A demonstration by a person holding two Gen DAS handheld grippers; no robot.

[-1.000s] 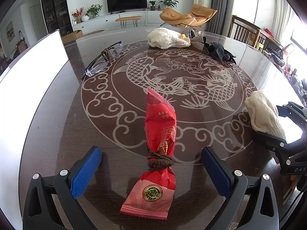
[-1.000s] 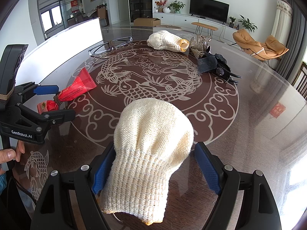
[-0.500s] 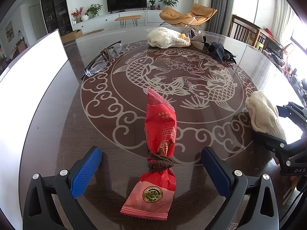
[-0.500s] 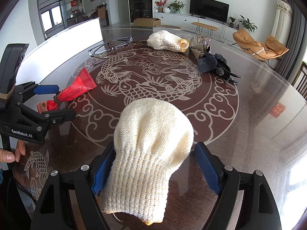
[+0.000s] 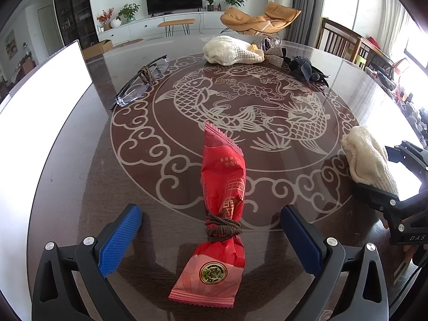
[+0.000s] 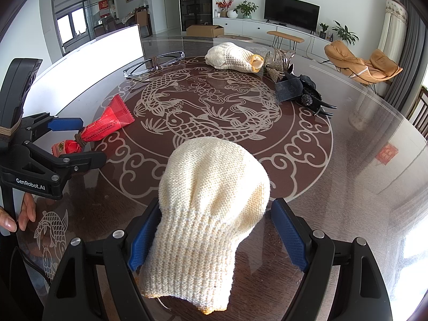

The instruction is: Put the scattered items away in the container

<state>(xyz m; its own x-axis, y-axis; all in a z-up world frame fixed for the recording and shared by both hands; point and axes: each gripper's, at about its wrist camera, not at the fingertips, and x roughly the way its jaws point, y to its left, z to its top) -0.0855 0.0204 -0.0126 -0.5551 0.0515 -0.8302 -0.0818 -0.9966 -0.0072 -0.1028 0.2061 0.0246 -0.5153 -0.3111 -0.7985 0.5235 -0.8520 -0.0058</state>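
Observation:
A red snack packet (image 5: pixel 223 192) with a brown hair tie around its waist lies on the glass table between the wide-open fingers of my left gripper (image 5: pixel 211 230); neither pad touches it. It also shows in the right wrist view (image 6: pixel 104 129). A cream knitted glove (image 6: pixel 211 203) lies between the open fingers of my right gripper (image 6: pixel 216 234); the left pad is against its cuff, the right pad is apart. The glove also shows in the left wrist view (image 5: pixel 367 157). A white container (image 5: pixel 34 107) stands along the table's left side.
Glasses (image 5: pixel 141 81) with a hair tie lie at the far left. A second cream glove (image 5: pixel 231 50), a gold bow clip (image 5: pixel 274 53) and black hair clips (image 5: pixel 306 68) lie at the far side. Chairs stand beyond the table on the right.

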